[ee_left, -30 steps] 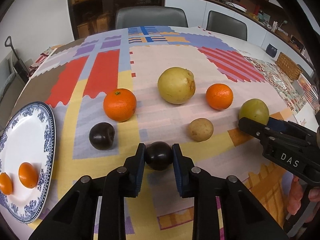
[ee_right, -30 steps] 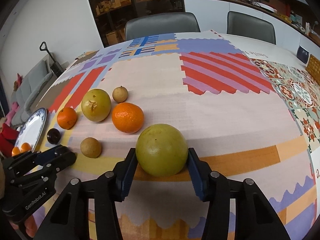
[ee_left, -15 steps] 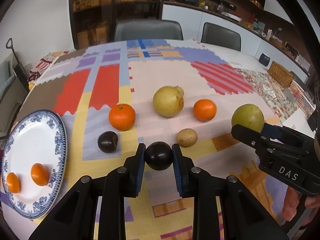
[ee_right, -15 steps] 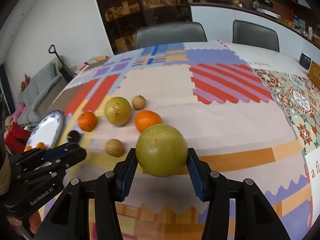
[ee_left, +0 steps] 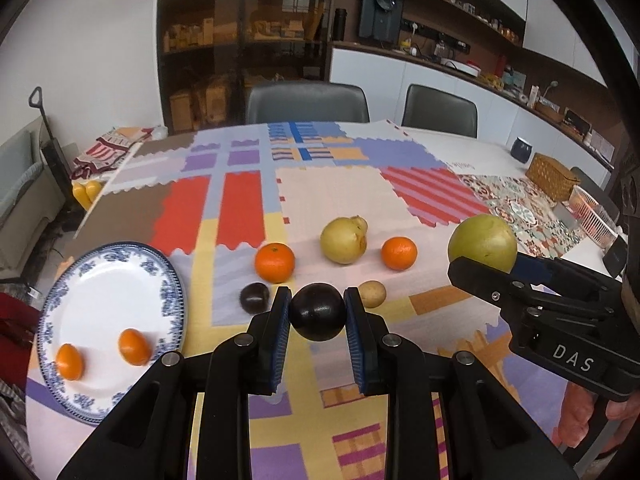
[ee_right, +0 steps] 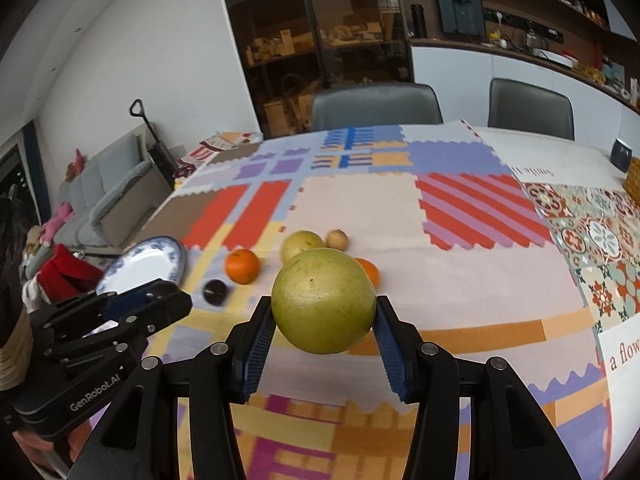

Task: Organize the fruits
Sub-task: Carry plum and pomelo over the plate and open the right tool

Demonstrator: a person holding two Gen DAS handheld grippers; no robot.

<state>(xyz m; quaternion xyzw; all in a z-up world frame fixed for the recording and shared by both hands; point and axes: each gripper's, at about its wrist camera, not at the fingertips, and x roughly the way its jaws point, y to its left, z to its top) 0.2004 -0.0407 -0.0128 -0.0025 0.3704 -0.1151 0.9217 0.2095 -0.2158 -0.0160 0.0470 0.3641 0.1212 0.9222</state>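
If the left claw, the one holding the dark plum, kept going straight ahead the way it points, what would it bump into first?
Probably nothing nearby: the left claw carries the dark plum above the table, aimed between the orange and the yellow pear. Depth is hard to judge.

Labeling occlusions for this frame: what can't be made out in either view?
- Second orange, right wrist view: mostly hidden behind the held green fruit.
- Small brown fruit, left wrist view: partly covered by the left gripper and its plum.
- Loose plum, right wrist view: motion-blurred.
- Plate, right wrist view: contents hidden by the left gripper.
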